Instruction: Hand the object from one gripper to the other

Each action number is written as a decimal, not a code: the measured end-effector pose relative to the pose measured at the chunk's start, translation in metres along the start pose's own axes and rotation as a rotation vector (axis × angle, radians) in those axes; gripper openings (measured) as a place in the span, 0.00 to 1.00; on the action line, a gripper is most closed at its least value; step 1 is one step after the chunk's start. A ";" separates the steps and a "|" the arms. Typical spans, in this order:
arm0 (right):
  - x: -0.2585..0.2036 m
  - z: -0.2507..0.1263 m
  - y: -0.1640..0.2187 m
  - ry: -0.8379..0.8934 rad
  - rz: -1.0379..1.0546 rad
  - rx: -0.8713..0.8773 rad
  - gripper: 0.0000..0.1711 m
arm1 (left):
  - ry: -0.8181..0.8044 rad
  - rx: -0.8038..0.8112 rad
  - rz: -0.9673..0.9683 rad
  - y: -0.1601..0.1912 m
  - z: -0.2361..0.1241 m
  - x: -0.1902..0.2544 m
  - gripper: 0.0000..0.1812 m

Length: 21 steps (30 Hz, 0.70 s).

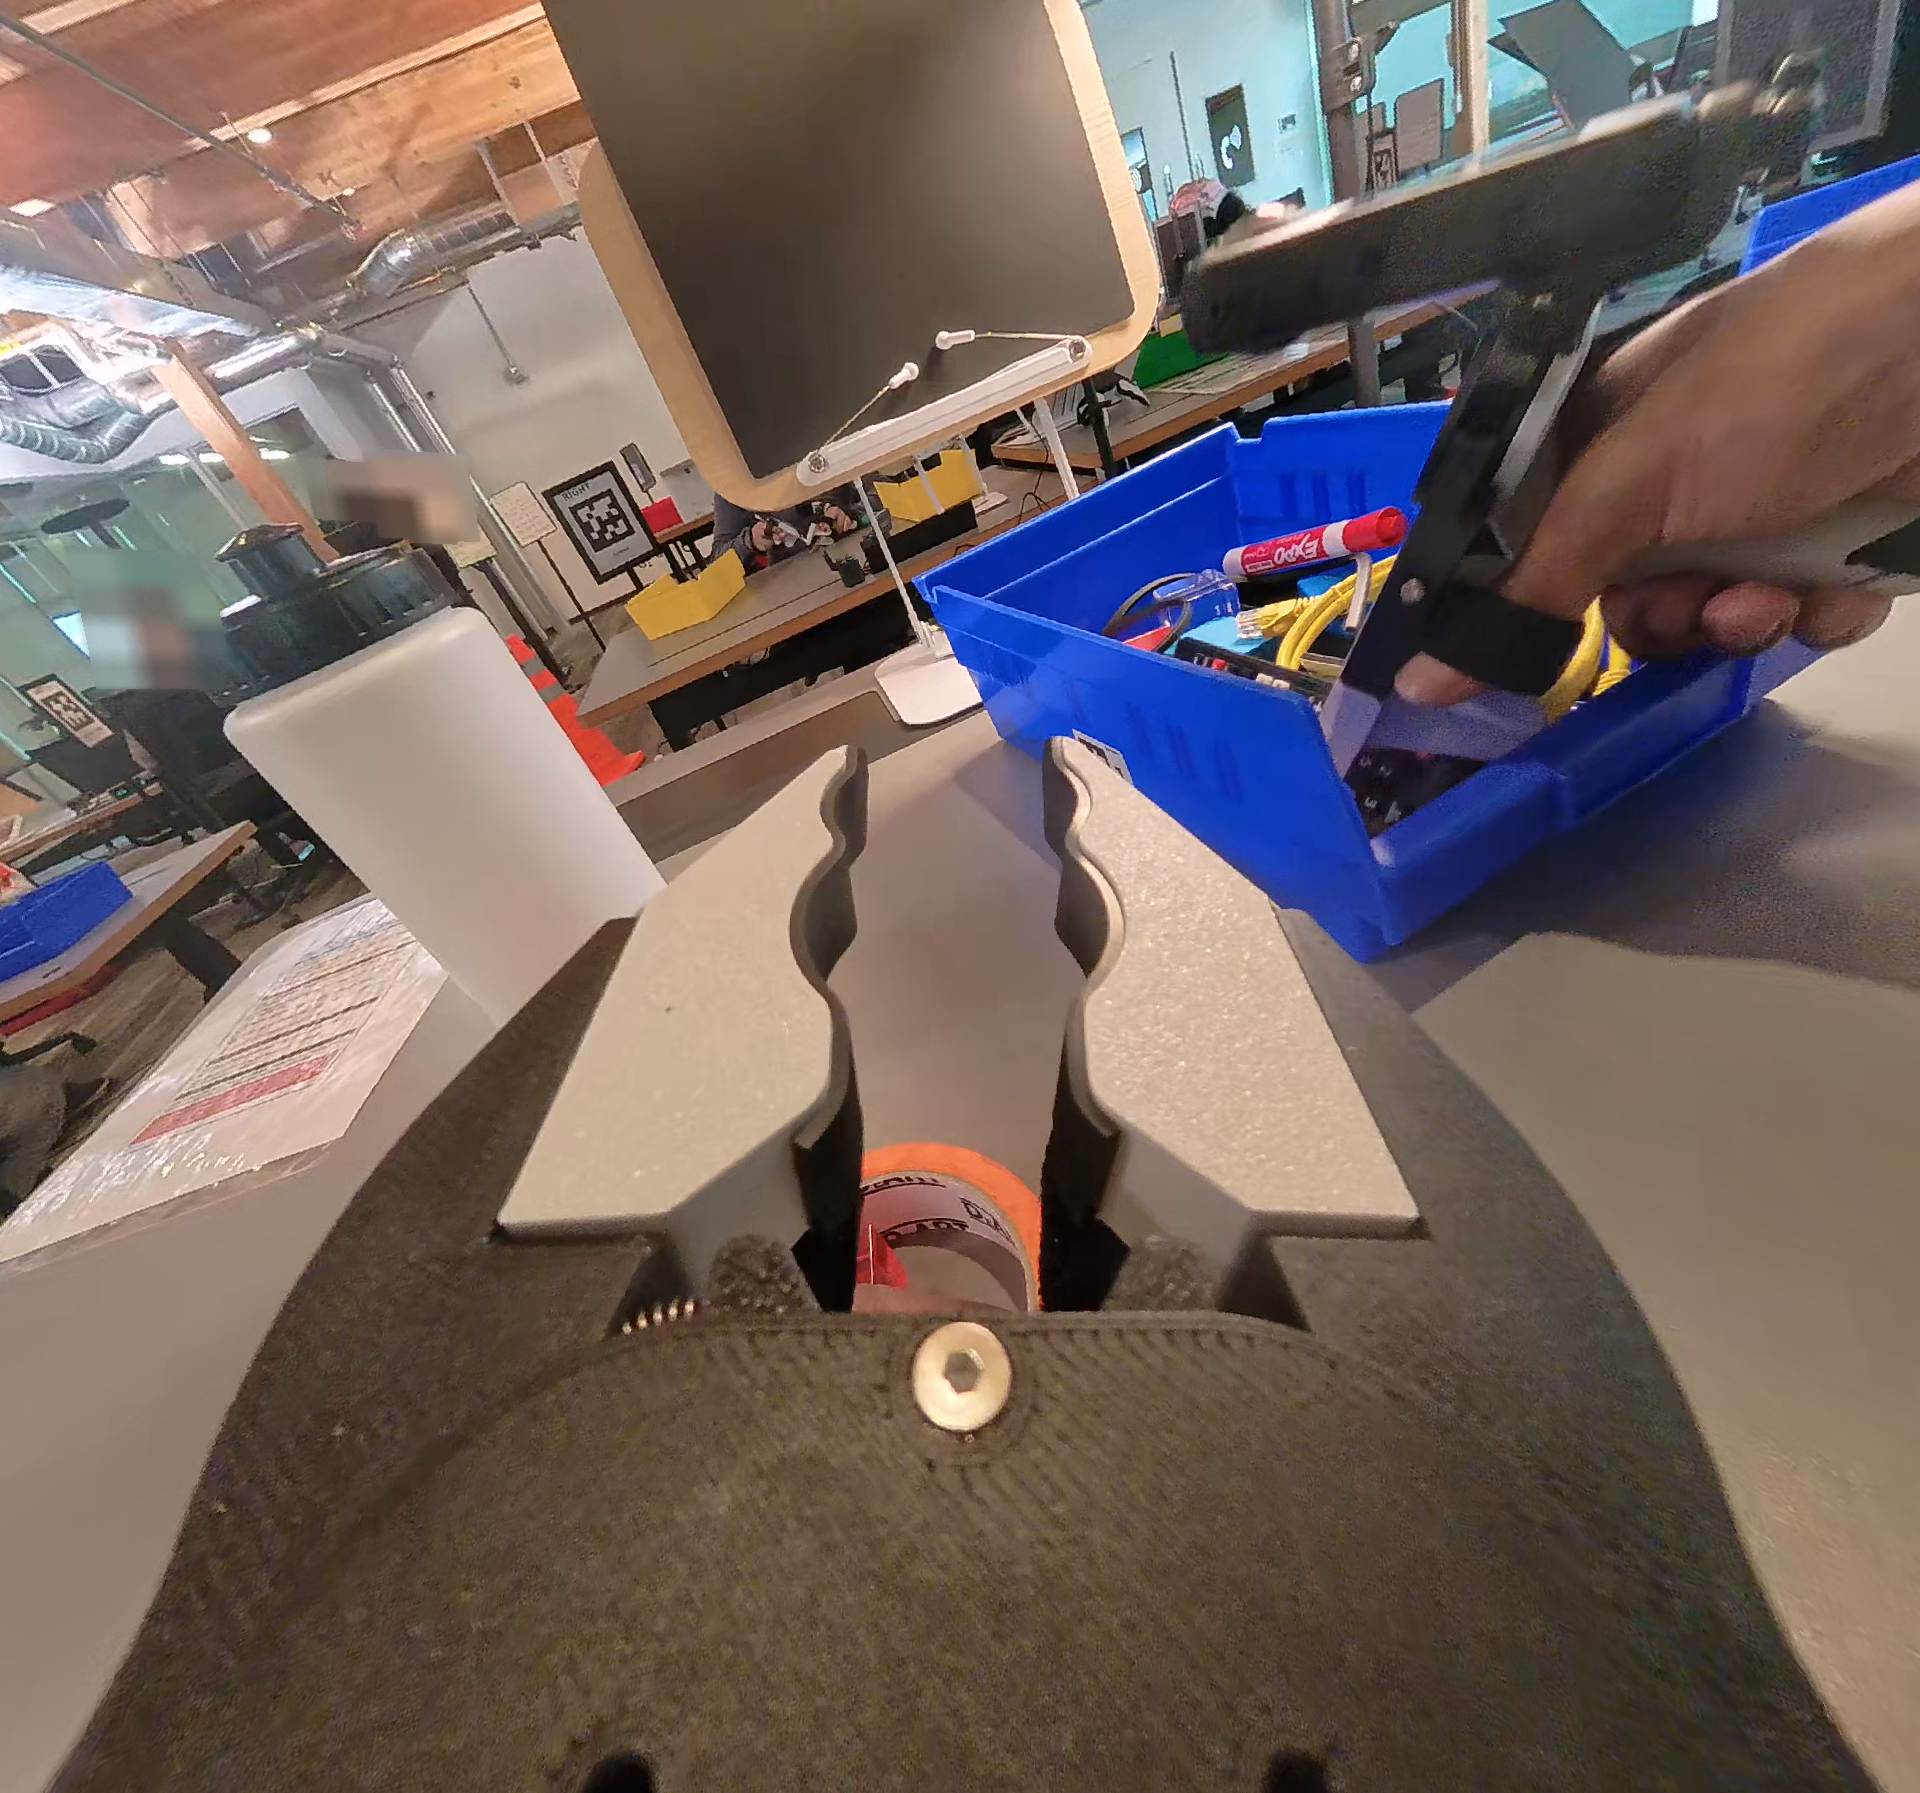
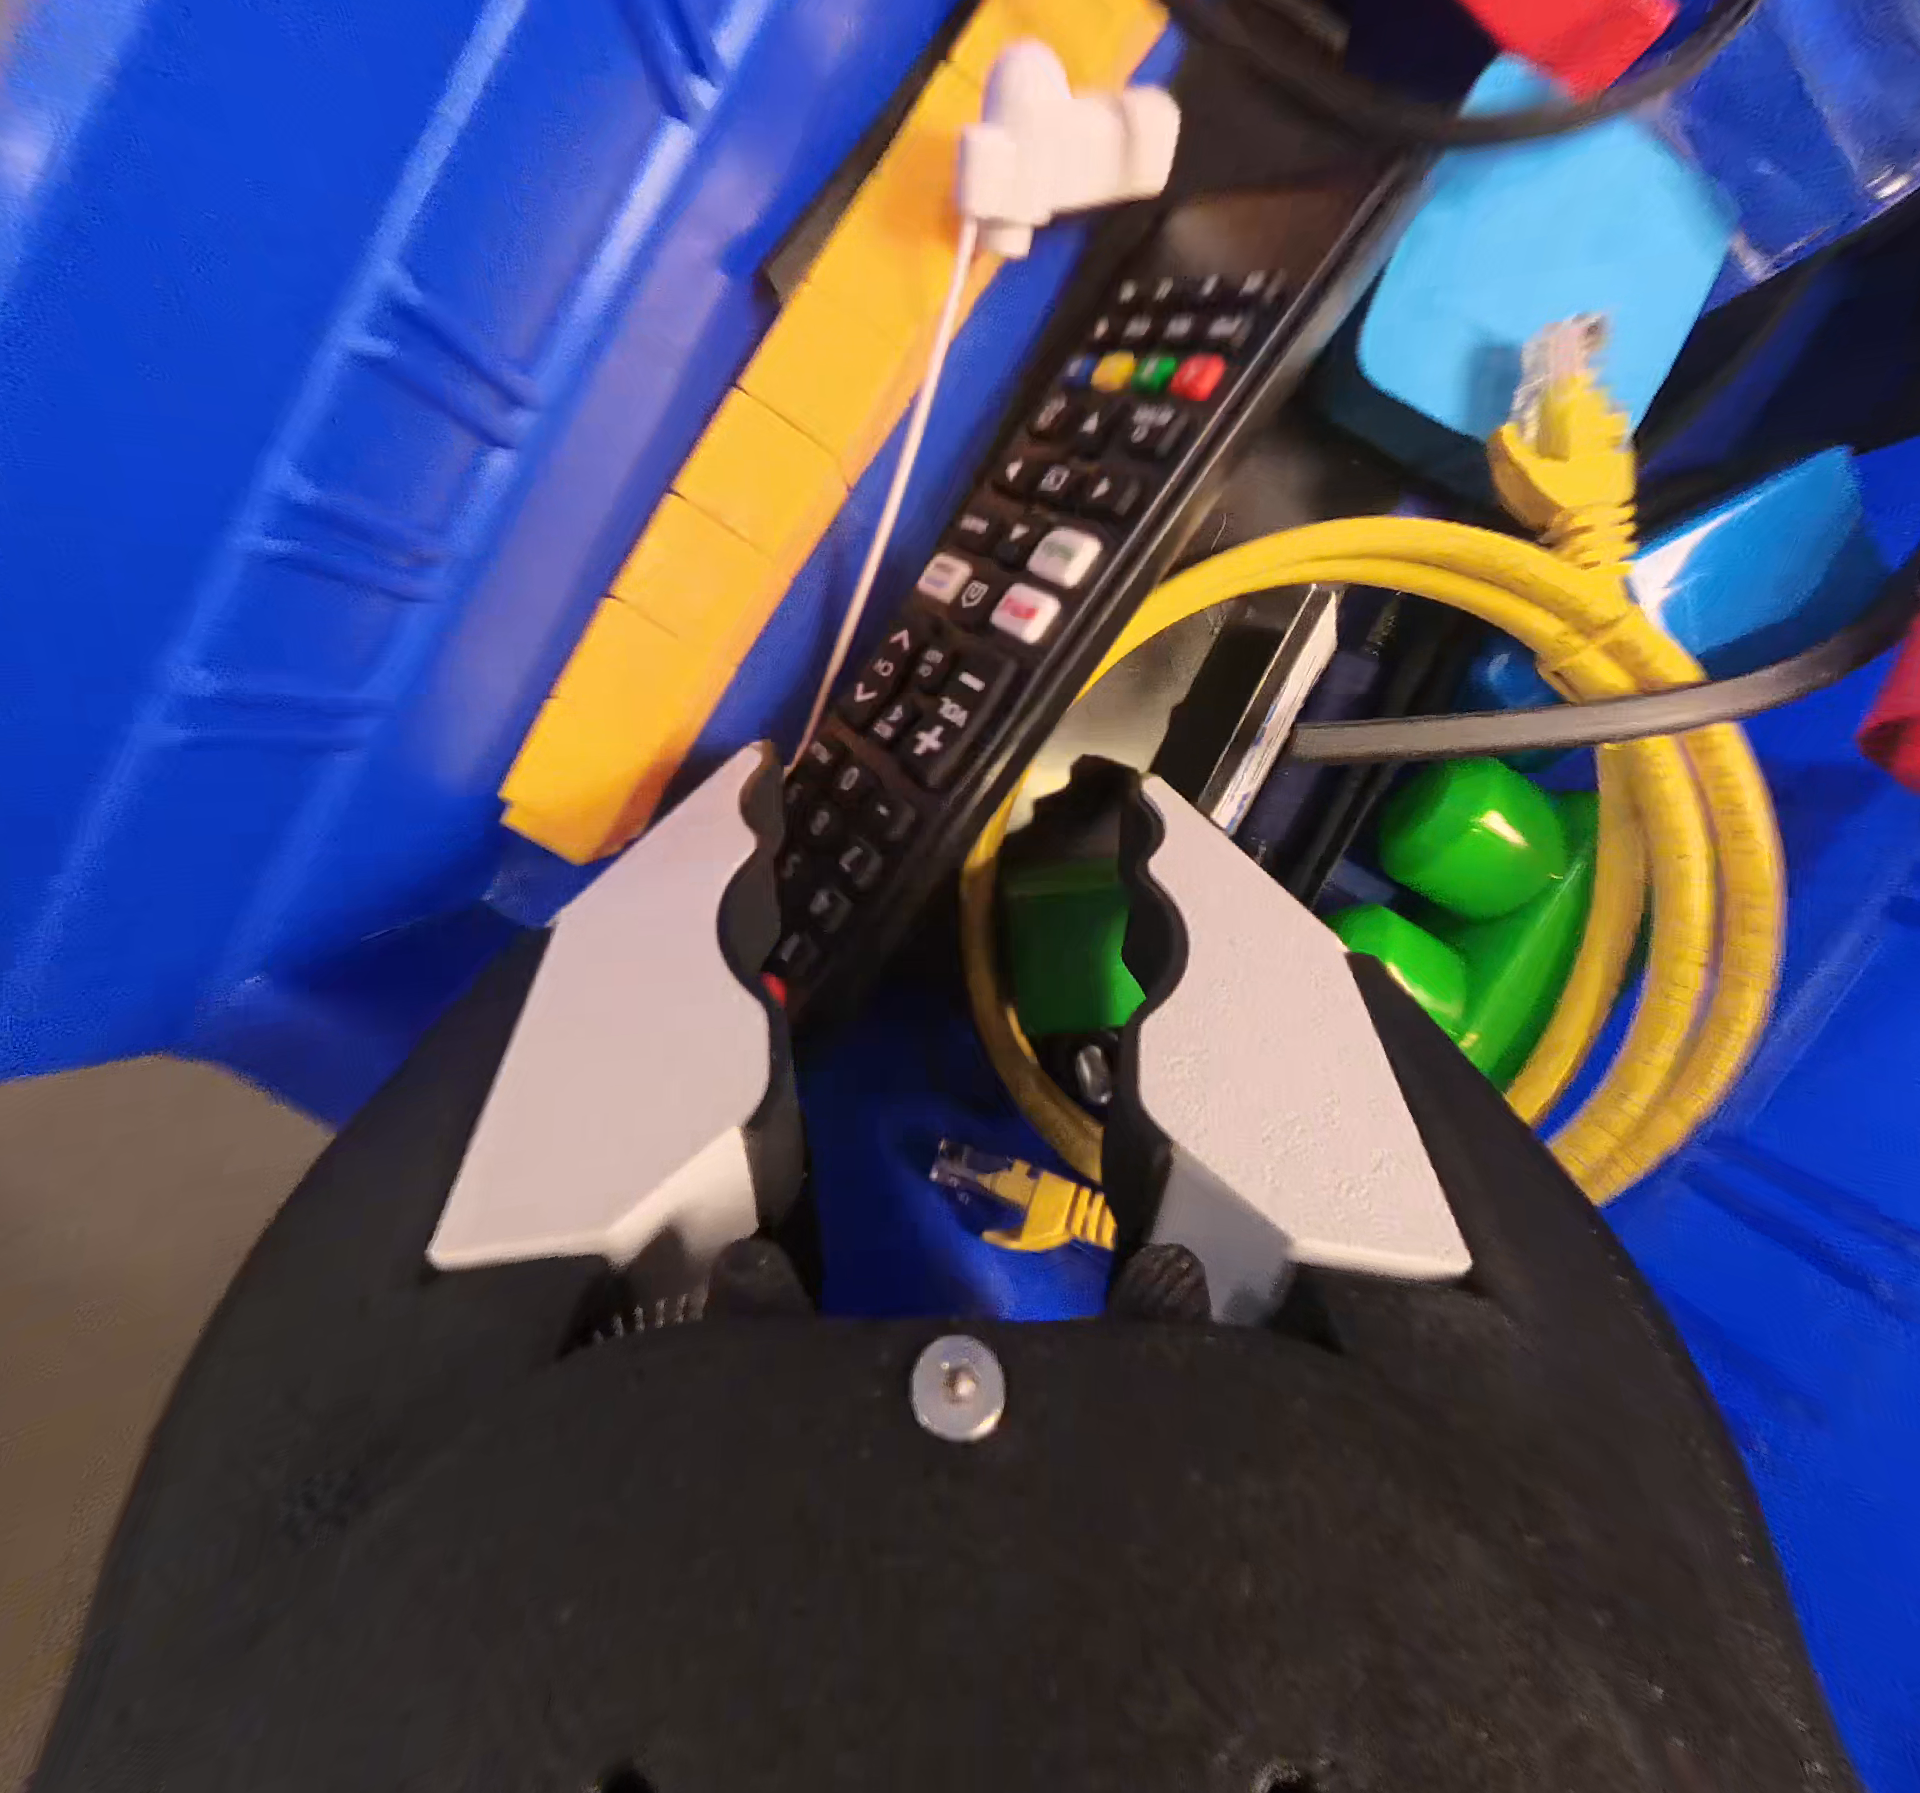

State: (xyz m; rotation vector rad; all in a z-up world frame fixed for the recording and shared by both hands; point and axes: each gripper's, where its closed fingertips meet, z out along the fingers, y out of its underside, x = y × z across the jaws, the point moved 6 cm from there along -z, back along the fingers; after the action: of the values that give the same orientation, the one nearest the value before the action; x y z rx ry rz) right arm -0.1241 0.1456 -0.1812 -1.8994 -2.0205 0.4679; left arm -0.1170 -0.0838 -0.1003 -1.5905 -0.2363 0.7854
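Two grippers are at work, neither yet holding anything. Nearest the right wrist camera, the right gripper (image 2: pixel 940 787) has its tongs spread inside the blue bin (image 2: pixel 312 496), its left finger touching or just beside the near end of a black remote control (image 2: pixel 1049 538) that leans against a row of yellow blocks (image 2: pixel 717 517); a coiled yellow network cable (image 2: pixel 1621 725) and green blocks (image 2: pixel 1455 870) lie to the right. This looks like the pick-up step, with the remote the likely object, though that is a judgement. Next the fingers would need to straddle the remote's narrow end and press together without snagging the thin white cord (image 2: pixel 894 517). The left gripper (image 1: pixel 951 777) waits over the bench (image 1: pixel 1662 1172), tongs parted and empty, an orange tape roll (image 1: pixel 951 1224) beneath it. Farther off stand a white bottle (image 1: pixel 436 808) and a red-capped marker (image 1: pixel 1314 543) in the bin. Writing on the marker, tape and remote buttons is left unquoted.
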 end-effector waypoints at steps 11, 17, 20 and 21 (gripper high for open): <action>-0.002 -0.008 -0.007 0.162 -0.118 0.051 0.22 | -0.003 0.004 0.025 -0.001 0.000 0.001 0.18; 0.003 -0.028 -0.005 0.169 -0.136 0.113 0.14 | -0.002 -0.004 0.046 0.000 0.001 0.004 0.18; 0.005 -0.032 -0.002 0.147 -0.129 0.144 0.14 | -0.006 -0.004 0.046 0.000 0.001 0.003 0.18; 0.005 -0.035 -0.002 0.144 -0.125 0.163 0.13 | -0.007 -0.005 0.044 0.000 0.001 0.003 0.18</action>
State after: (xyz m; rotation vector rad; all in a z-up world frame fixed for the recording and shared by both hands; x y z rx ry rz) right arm -0.1099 0.1512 -0.1491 -1.6518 -1.9307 0.4361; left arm -0.1152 -0.0818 -0.1014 -1.6026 -0.2090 0.8250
